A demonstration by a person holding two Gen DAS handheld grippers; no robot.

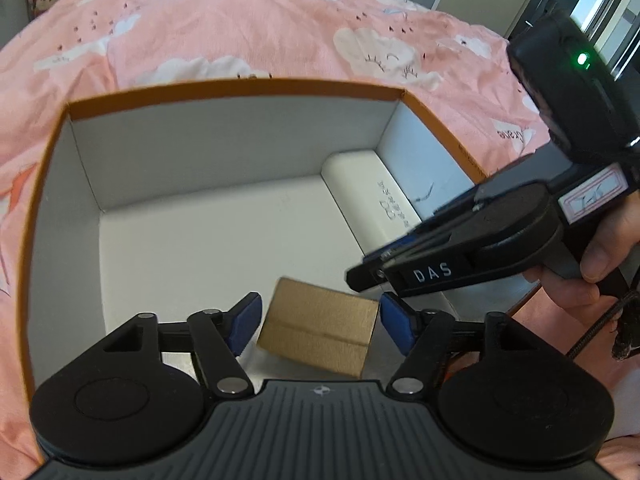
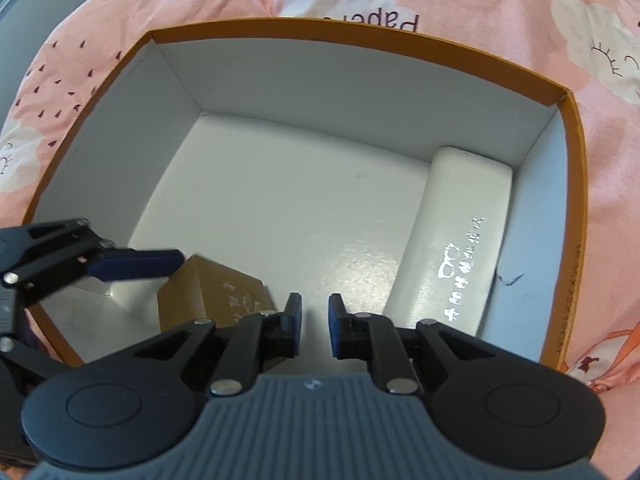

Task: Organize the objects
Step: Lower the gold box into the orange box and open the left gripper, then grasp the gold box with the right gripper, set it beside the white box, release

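Placement looks like the step in hand: the small brown cardboard box [image 1: 320,330] sits tilted between the spread blue fingers [image 1: 246,322] of the left gripper [image 1: 320,320], apparently untouched by either pad, inside the open orange-rimmed white-lined carton [image 1: 240,88] on the pink cloud-print bed [image 1: 240,20]. I judge the next move is drawing clear or nudging it flat. The right gripper [image 2: 314,320], fingers nearly together and empty, hovers between it and the long white rounded case [image 2: 452,240] by the right wall.
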